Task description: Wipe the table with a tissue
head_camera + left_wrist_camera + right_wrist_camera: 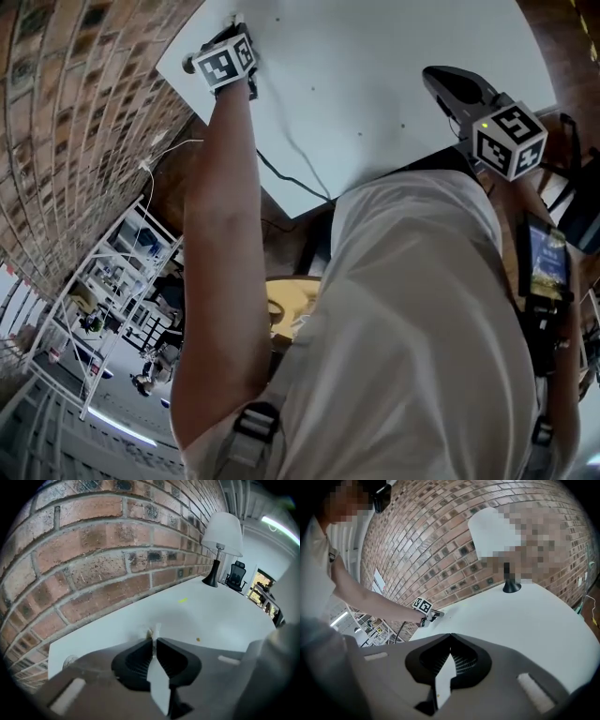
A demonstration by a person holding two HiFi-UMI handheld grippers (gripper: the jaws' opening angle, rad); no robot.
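Observation:
The white table (375, 75) runs along a brick wall. My left gripper (234, 26) reaches to the table's far left corner by the wall, pointing down at the top. In the left gripper view its jaws (154, 639) are pressed together on a small white scrap of tissue (155, 631) that pokes out past the tips just above the table (211, 616). My right gripper (436, 80) hangs over the table's right side. In its own view the right gripper (450, 637) has its tips meeting with nothing between them. That view also shows the left gripper (433, 615) far off at the corner.
A white-shaded lamp (222, 536) on a black base (512, 587) stands at the table's far end. A yellow speck (182, 600) and a small crumb (198, 639) lie on the top. A dark cable (291, 178) hangs off the near edge. An office chair (236, 573) stands beyond.

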